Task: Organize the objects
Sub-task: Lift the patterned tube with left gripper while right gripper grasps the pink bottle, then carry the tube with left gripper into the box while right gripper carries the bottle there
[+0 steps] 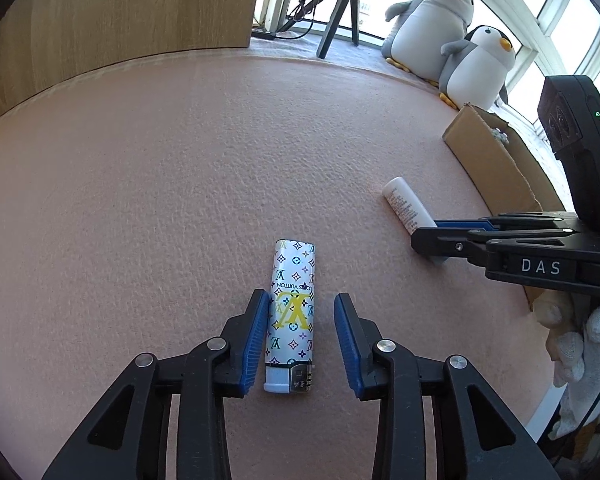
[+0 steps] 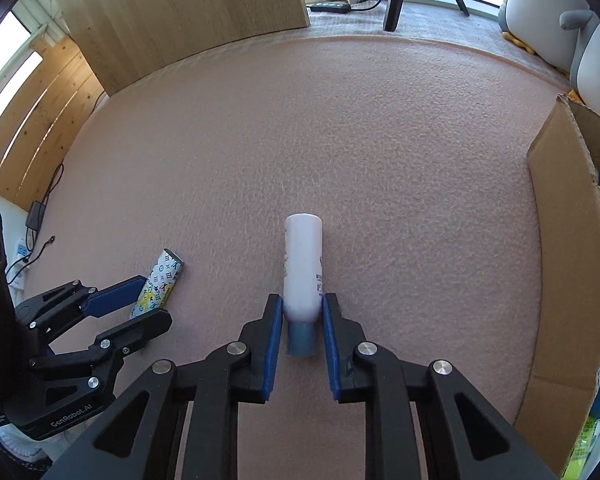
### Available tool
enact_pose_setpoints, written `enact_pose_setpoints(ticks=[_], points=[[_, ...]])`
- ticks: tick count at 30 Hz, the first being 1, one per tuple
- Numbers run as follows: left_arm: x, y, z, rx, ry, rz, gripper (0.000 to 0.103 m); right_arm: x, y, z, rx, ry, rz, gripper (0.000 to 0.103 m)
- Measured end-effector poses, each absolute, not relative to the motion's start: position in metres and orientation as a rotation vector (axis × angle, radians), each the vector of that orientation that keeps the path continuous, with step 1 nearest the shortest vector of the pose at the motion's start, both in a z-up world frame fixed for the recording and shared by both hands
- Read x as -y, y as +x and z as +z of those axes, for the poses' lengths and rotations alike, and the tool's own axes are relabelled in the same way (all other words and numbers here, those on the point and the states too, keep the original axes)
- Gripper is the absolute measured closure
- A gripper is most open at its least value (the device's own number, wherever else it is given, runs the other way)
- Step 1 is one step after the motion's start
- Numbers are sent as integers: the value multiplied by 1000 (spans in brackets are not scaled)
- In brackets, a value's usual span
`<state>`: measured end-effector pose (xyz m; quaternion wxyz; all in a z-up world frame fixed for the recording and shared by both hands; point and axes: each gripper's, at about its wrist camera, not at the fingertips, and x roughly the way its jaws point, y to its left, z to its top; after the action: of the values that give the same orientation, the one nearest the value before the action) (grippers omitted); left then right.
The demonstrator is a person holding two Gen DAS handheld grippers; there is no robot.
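A white lighter (image 1: 292, 312) with a coloured monogram print lies on the pink felt mat (image 1: 180, 200), its metal head pointing toward me. My left gripper (image 1: 301, 298) is open around it; the left pad touches its side and the right pad stands apart. A white tube (image 2: 303, 264) with a blue cap lies on the mat a little to the right. My right gripper (image 2: 302, 304) is closed on its cap end, both pads against it. The right view also shows the lighter (image 2: 162, 280) between the left gripper's (image 2: 156, 298) fingers.
An open cardboard box (image 2: 560, 240) stands at the mat's right edge with items inside. Two plush penguins (image 1: 432, 20) and a tripod (image 1: 340, 8) sit beyond the far edge. A wooden panel (image 1: 120, 20) rises at the far left. A gloved hand (image 1: 580, 340) holds the right gripper.
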<state>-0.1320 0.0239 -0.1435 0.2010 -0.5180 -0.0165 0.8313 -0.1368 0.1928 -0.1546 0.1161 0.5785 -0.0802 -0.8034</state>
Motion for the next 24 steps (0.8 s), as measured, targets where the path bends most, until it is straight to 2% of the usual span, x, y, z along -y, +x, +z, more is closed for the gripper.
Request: enact_pose_setpoints(ticks=[2,9,14,18,24], points=[[-27,-128,-144,46,-1442,2314,79,-198,-126,-155,290,1688,-2346,85],[-36,-111,-143,92,-1436,2275,79,-207,-90,-154,372,1672,-2351,85],[-42,-105,-138,150,-1429,2253,79,-223,-68,-143,520,1611,-2359,85],[-51,-103,-130,159,-1405,2247,79,-229,-59,-136,524,1593,-2370,85],[-64,-107,-133,139,-1416,2236,79,-230,-54,-145,414,1638,-2368,85]])
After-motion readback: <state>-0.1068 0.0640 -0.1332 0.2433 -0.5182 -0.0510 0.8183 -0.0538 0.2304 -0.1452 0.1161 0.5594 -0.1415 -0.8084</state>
